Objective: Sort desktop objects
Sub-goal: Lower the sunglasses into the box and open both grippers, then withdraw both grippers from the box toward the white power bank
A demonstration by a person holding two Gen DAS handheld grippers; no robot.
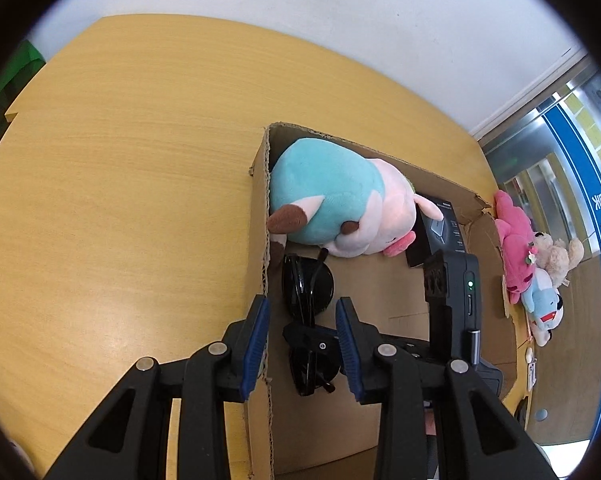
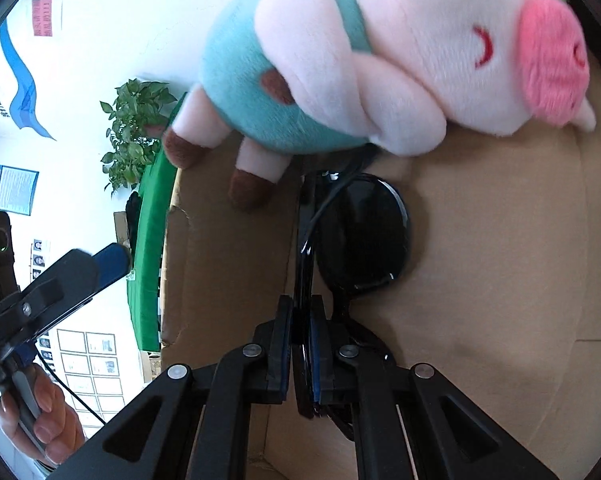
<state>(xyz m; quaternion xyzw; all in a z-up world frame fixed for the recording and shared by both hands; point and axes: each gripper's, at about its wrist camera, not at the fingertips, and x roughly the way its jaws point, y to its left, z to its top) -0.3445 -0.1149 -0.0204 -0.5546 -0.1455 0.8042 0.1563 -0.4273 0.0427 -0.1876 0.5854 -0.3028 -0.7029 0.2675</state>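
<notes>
Inside the cardboard box [image 1: 260, 184], beside the plush pig [image 2: 380, 60], the right gripper [image 2: 300, 316] pinches black sunglasses [image 2: 360, 232]; the left gripper [image 1: 302, 316] hovers above with jaws spread.

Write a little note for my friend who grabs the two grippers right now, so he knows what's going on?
Right gripper: shut on the sunglasses, holding them inside the cardboard box.
Left gripper: open and holding nothing, above the box edge.
Done: the plush pig and a dark packet lie in the box.
Left: let go of the sunglasses, then sort the soft toys lying on the table beyond the box.
</notes>
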